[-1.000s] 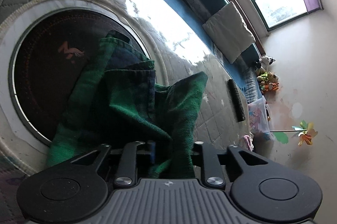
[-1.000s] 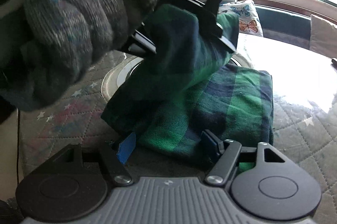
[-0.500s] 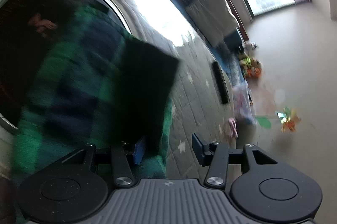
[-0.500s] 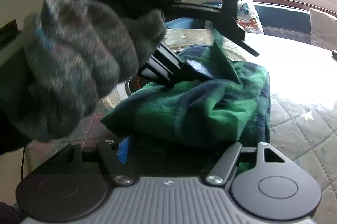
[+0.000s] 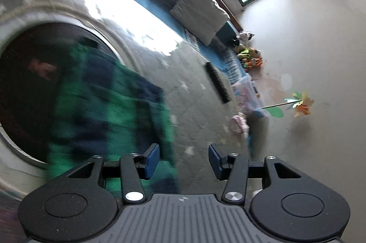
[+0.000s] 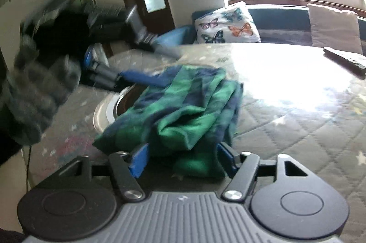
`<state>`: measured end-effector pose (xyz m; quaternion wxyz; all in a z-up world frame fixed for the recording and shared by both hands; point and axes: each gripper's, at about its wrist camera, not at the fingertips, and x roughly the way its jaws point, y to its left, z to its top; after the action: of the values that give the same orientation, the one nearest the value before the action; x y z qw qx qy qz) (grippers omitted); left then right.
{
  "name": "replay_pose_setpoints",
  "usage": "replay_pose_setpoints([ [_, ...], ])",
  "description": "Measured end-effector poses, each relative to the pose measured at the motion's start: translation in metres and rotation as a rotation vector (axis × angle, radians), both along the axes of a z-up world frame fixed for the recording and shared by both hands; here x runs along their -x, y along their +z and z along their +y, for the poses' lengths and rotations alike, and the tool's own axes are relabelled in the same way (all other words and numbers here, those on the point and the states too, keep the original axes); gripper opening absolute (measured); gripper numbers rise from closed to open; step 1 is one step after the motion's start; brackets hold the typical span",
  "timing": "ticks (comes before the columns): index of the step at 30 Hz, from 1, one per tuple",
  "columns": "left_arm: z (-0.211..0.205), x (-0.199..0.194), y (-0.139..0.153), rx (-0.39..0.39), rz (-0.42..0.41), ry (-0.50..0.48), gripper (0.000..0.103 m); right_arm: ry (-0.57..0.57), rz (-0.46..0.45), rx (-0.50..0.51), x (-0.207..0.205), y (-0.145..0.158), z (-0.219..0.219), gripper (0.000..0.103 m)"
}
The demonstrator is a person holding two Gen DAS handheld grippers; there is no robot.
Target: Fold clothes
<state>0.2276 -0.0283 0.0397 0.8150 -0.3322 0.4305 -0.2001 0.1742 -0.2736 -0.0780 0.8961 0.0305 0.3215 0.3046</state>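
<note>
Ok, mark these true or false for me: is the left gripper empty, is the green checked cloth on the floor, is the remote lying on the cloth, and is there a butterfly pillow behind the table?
1. The left gripper holds nothing. True: its jaws stand apart with no cloth between them.
2. The green checked cloth lies on the floor. False: it lies on the quilted table cover.
3. The remote rests on the cloth. False: it lies apart, near the table's far edge.
4. A butterfly pillow sits behind the table. True.
</note>
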Motion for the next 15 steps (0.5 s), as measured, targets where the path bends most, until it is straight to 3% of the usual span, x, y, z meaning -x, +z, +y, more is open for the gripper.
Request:
replay_pose_setpoints([
  [2, 0.005, 0.007, -0.003, -0.049, -0.001, -0.004, 0.049, 0.008, -0.016, -0.025, -0.001, 0.007, -0.008, 0.061],
  [5, 0.009, 0.022, -0.010, -0.108, -0.019, -0.010, 0.049, 0.047, -0.042, -0.042, -0.006, 0.011, -0.006, 0.050],
  [9, 0.009, 0.038, -0.015, -0.140, -0.056, -0.036, 0.049, 0.065, -0.020, -0.041, -0.013, 0.007, 0.001, 0.016],
  [11, 0.006, 0.044, -0.015, -0.177, -0.083, -0.058, 0.049, 0.055, 0.000, -0.028, -0.017, 0.000, 0.002, 0.007],
  [15, -0.005, 0.053, -0.020, -0.253, -0.136, -0.108, 0.048, 0.018, 0.055, 0.011, -0.018, -0.017, -0.005, 0.005],
])
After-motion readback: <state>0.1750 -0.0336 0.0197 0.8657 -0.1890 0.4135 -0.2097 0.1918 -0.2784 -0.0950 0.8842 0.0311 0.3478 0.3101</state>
